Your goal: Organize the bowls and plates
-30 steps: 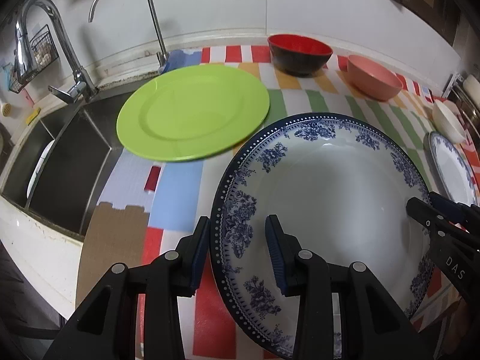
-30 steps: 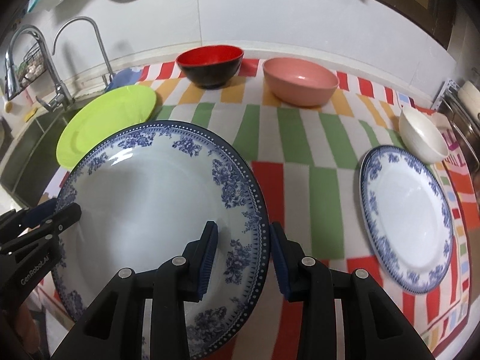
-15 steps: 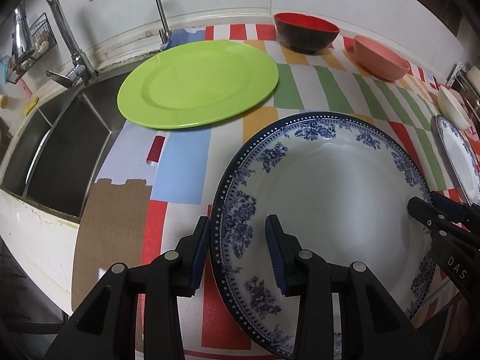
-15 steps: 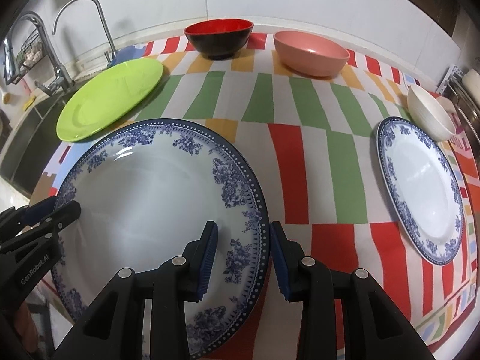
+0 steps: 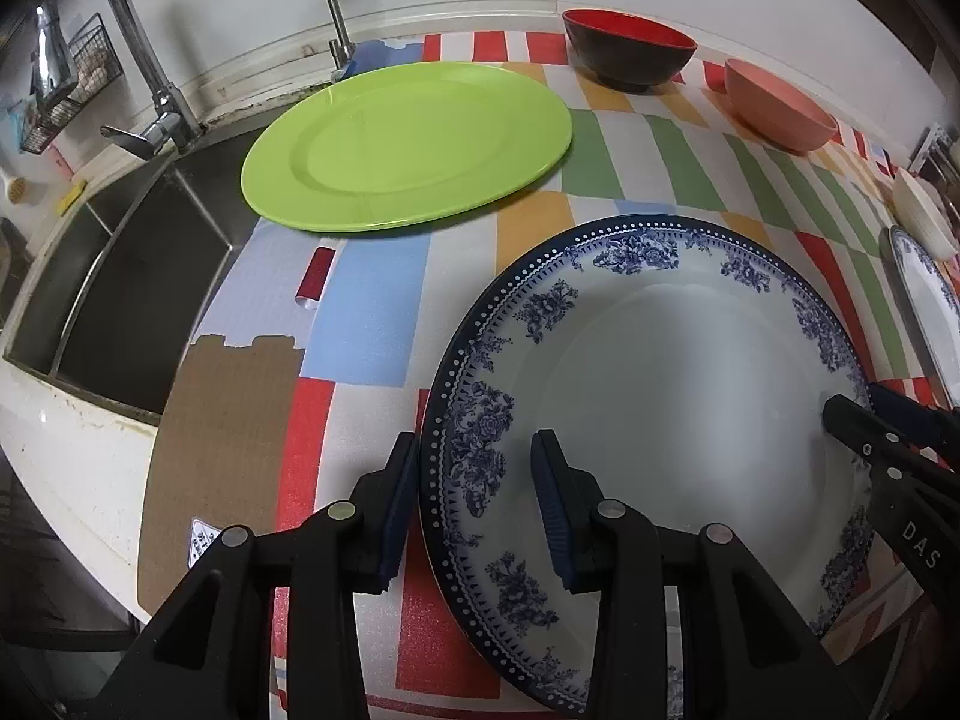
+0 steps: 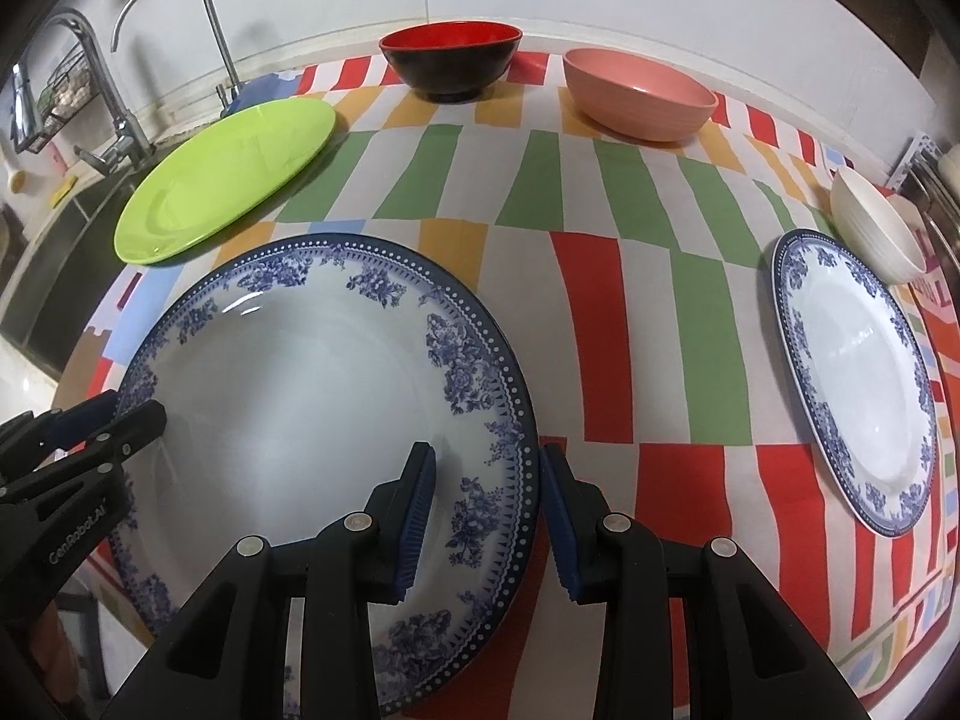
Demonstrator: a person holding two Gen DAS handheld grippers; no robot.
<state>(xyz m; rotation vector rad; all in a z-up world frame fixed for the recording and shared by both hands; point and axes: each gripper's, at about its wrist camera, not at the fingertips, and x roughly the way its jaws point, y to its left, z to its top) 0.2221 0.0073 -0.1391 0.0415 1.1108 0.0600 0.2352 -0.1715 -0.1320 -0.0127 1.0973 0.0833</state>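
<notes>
Both grippers hold one large blue-and-white floral plate (image 5: 660,372) (image 6: 300,372) over the near-left part of the striped cloth. My left gripper (image 5: 474,450) (image 6: 132,414) is shut on its left rim, one pad on top and one outside the edge. My right gripper (image 6: 489,462) (image 5: 852,408) is shut on the opposite right rim. A green plate (image 5: 408,144) (image 6: 228,174) lies beyond it by the sink. A second blue-and-white plate (image 6: 858,378) (image 5: 927,294) lies at the right.
A red-and-black bowl (image 6: 450,60), a pink bowl (image 6: 639,96) and a white bowl (image 6: 876,228) stand along the back and right of the cloth. A steel sink (image 5: 120,300) with two faucets (image 5: 150,72) lies left. The counter's front edge is just below the held plate.
Both grippers have tipped slightly further downward with the plate still held between them, so the counter and its dishes sit higher in both views. The grips have not changed.
</notes>
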